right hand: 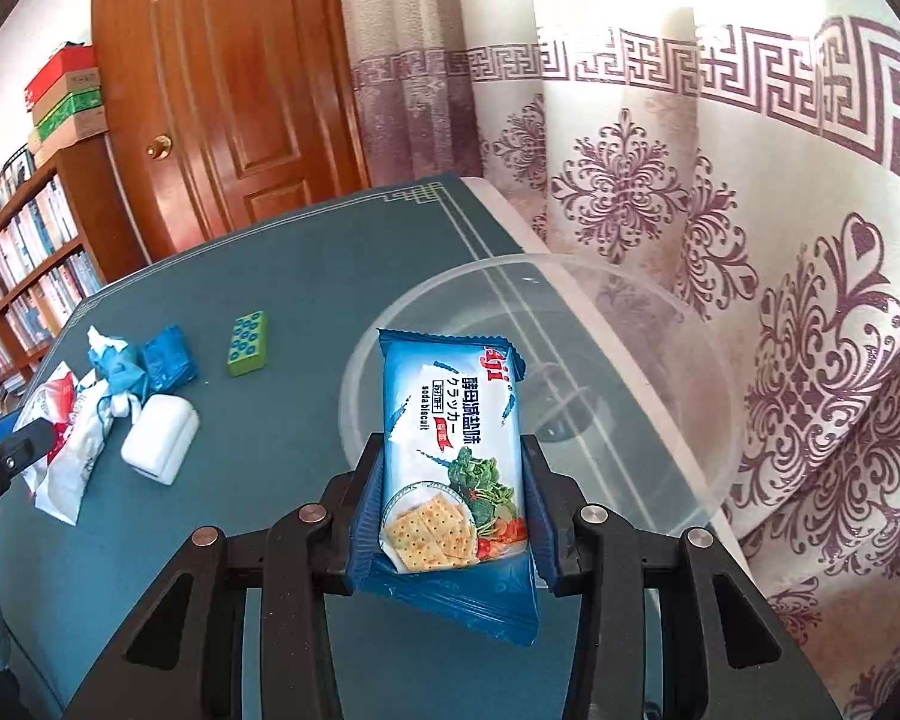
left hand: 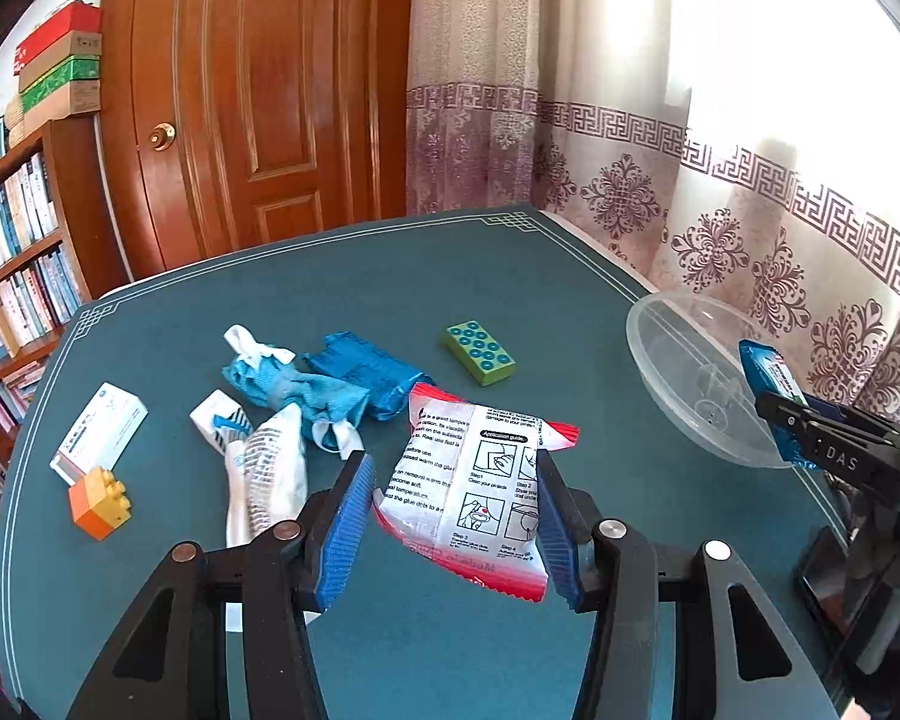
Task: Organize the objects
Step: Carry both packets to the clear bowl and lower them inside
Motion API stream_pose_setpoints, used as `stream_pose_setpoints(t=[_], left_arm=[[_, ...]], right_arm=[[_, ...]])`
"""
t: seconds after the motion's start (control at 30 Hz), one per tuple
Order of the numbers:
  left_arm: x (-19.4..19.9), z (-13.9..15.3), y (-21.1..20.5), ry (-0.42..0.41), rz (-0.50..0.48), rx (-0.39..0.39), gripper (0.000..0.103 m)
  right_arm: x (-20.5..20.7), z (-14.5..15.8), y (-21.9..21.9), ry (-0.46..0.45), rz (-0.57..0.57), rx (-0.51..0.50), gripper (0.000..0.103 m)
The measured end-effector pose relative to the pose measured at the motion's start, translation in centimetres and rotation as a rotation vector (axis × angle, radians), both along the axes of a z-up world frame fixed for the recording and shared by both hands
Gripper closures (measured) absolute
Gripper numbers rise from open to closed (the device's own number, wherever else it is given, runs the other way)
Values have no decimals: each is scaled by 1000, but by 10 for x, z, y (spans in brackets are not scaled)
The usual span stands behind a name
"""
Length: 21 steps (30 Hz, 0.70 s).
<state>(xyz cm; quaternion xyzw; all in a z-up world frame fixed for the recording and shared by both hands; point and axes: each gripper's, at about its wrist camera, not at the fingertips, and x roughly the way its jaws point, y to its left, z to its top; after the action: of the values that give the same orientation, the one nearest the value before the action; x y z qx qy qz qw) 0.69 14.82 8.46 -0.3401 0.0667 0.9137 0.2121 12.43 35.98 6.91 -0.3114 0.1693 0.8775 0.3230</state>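
My left gripper (left hand: 450, 480) is shut on a red-and-white packet (left hand: 471, 480) with printed instructions and holds it above the table. My right gripper (right hand: 453, 480) is shut on a blue soda biscuit packet (right hand: 450, 468) held upright in front of a clear plastic bowl (right hand: 660, 324). In the left wrist view the bowl (left hand: 678, 360) stands at the right, with the right gripper (left hand: 810, 426) and the biscuit packet (left hand: 768, 372) at its near rim.
On the blue table (left hand: 390, 276) lie a green block (left hand: 480, 354), a blue packet (left hand: 366, 372), blue cloth (left hand: 282, 384), a white striped bag (left hand: 270, 468), white boxes (left hand: 99, 432), an orange-yellow block (left hand: 99, 501). Bookshelf left, door behind, curtain right.
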Motion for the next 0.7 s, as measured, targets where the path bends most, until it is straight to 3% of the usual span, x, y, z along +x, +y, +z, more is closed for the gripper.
stream_pose_setpoints(t=[0.27,0.4,0.7], left_arm=[[0,-5,54,-21,-113,-2,48],[-3,-5,80,-33,-169,19,48],[-17,-9,140,-76,-267,49,48]], right_arm=[[14,-12,35,-21,-79,-15,58],[21,-14,42,-3,-105,-35,45],[33,-6,39,33,-119,2,45]])
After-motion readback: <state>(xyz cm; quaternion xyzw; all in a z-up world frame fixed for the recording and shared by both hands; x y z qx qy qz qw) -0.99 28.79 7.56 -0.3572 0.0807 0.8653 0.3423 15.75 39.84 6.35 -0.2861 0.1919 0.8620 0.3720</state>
